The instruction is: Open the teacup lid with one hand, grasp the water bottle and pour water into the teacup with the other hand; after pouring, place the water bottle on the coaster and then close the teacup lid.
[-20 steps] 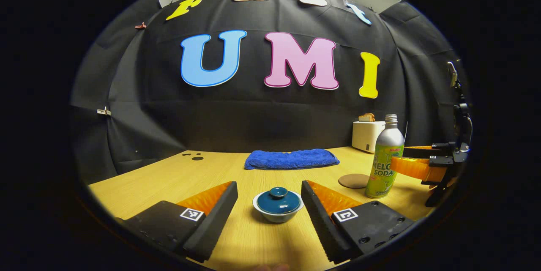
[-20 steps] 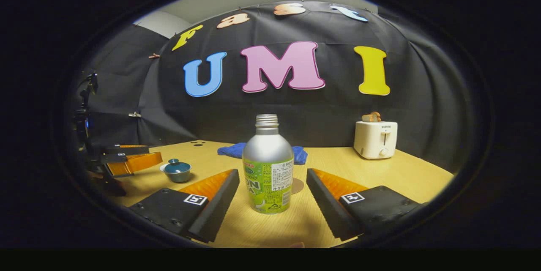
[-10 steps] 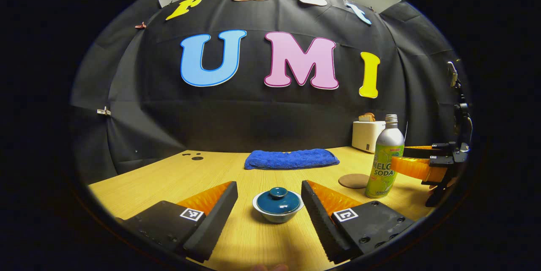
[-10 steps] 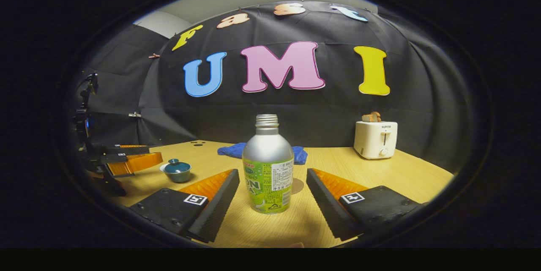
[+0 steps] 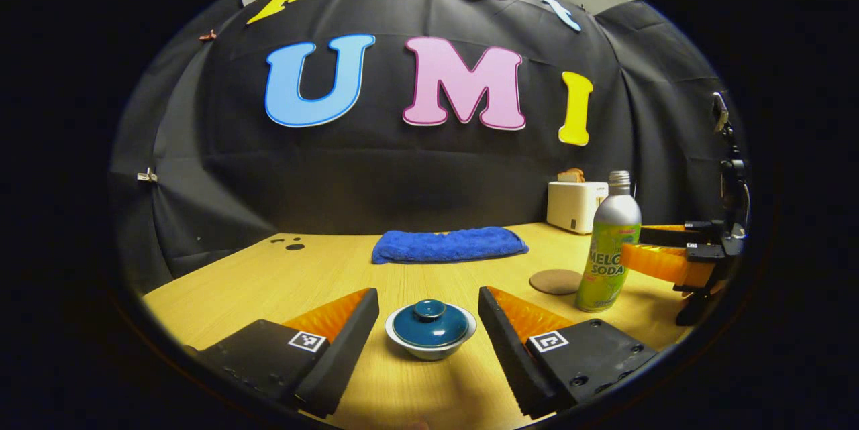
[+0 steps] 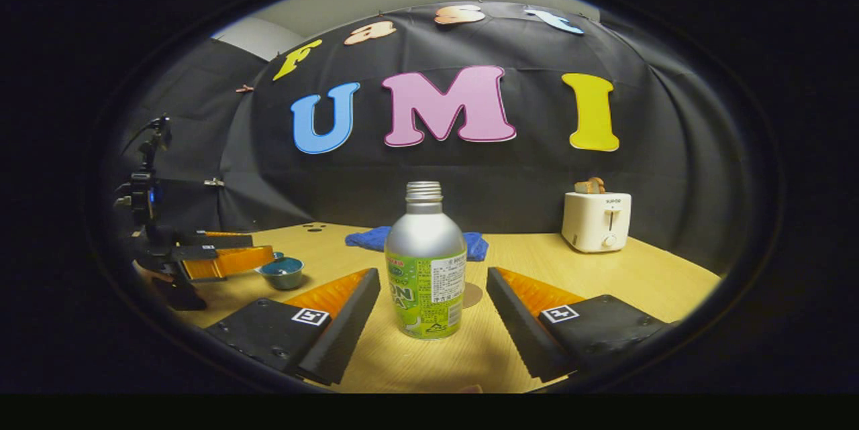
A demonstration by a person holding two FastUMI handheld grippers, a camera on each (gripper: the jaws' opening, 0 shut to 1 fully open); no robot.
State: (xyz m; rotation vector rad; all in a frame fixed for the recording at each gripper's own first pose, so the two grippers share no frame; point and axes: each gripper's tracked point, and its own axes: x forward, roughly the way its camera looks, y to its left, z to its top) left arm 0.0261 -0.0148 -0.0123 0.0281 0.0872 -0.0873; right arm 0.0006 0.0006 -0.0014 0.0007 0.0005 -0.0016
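Left gripper (image 5: 428, 312), released, is bracketing the lidded teacup (image 5: 430, 331) near the table's (image 5: 268, 282) front edge for lid removal; right gripper (image 6: 433, 296), released, is flanking the water bottle (image 6: 425, 262) mid-table, ready for grasping.

Teacup (image 5: 429, 348): white bowl at lower centre of the left gripper view; lid (image 5: 430, 325) deep teal, glossy, same-colour knob.
Water bottle (image 6: 425, 269), centre of the right gripper view: silver metal shoulder and neck, lime-green label with dark green lettering and a white printed panel.
Coaster (image 5: 556, 281), right of centre in the left gripper view: plain brown.
Towel (image 5: 448, 244): bright blue, nubby texture.
Toaster (image 6: 596, 221): cream-white.
Table (image 5: 322, 276): pale yellow wood grain.
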